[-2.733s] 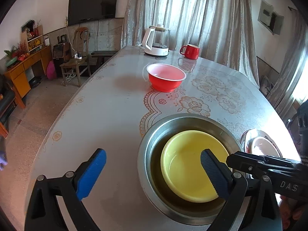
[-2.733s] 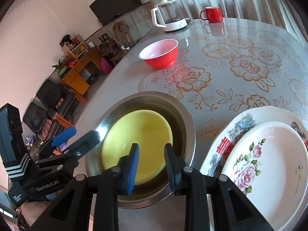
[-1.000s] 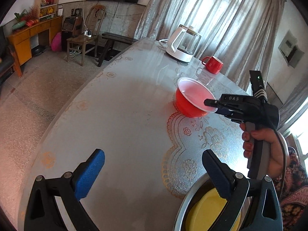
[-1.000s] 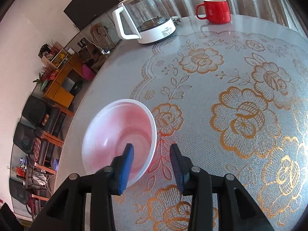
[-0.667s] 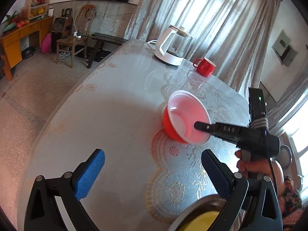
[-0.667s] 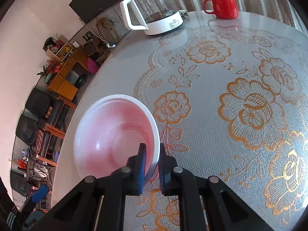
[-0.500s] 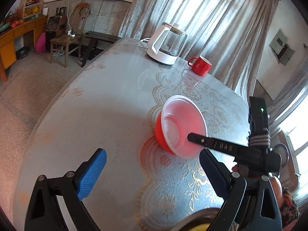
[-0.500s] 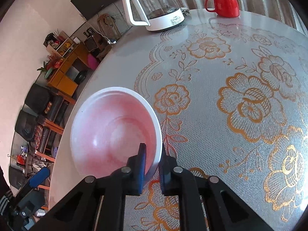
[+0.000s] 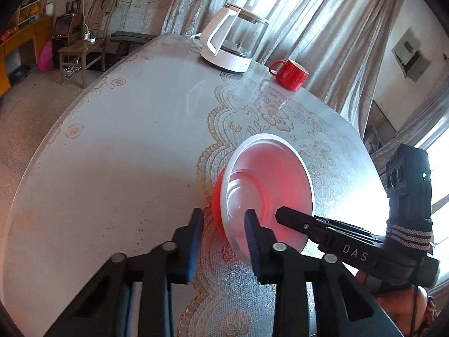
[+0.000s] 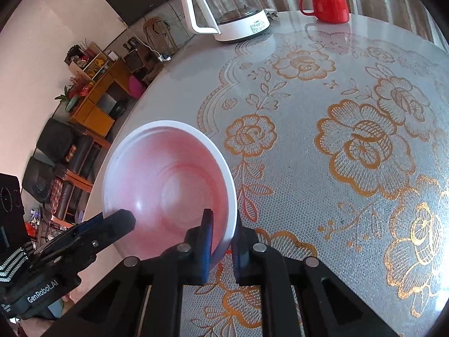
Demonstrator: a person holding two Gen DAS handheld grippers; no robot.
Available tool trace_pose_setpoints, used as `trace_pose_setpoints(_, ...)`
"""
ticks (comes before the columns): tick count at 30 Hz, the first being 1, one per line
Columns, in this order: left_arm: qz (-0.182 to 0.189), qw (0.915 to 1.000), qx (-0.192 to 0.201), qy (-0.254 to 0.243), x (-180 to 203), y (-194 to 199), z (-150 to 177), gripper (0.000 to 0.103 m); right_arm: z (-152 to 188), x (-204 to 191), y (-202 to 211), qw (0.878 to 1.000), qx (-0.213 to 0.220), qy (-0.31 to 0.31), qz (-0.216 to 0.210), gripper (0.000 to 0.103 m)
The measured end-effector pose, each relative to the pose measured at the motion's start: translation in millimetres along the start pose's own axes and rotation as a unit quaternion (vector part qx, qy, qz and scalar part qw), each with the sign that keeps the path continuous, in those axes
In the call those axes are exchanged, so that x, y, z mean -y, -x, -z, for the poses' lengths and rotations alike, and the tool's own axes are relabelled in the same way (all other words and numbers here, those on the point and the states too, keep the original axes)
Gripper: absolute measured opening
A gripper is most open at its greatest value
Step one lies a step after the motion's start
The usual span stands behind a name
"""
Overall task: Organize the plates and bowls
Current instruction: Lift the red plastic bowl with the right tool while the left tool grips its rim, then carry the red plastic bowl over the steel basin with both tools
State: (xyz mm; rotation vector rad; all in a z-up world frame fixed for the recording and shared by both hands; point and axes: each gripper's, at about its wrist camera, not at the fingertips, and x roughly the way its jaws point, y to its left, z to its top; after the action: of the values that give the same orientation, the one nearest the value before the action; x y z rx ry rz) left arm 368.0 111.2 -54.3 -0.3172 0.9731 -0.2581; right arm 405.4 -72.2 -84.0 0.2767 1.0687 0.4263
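The red bowl (image 10: 168,185) is tipped up on its side above the lace-patterned table (image 10: 350,98), its pale inside facing both cameras. The right gripper (image 10: 221,241) pinches the bowl's near rim, one pad inside and one outside. The left gripper (image 9: 223,224) has just been closing and now straddles the opposite edge, one finger inside the bowl and one outside; the pads seem to press the wall, though the blur makes that hard to confirm. Ahead of both tools, well beyond the bowl, stand a white kettle (image 10: 227,11) and a red mug (image 10: 325,4)
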Motion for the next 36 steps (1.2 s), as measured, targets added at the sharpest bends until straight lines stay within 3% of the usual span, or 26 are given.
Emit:
trace_pose_setpoints(3, -0.012, 0.9998, -0.009, -0.010, 2, -1, 2, 0.019, 2, 1, 3, 1.000, 0.002, -0.001, 0.003, 0.009)
trace_pose_setpoints(14, -0.009, 0.9997, -0.014, -0.020, 3, 8, 9, 0.016, 11, -1, 18, 1.000, 0.009, -0.004, -0.005, 0.008)
trace_pose_setpoints(25, 0.008, 0.9994, 0.021, -0.026, 11, 46, 24, 0.016, 30, -9, 47, 0.999, 0.029, -0.005, -0.019, 0.008)
trace_pose_setpoints(36, 0.034, 0.9966, 0.066, -0.035, 22, 107, 66, 0.016, 73, -22, 96, 0.997, 0.054, -0.009, -0.051, 0.008)
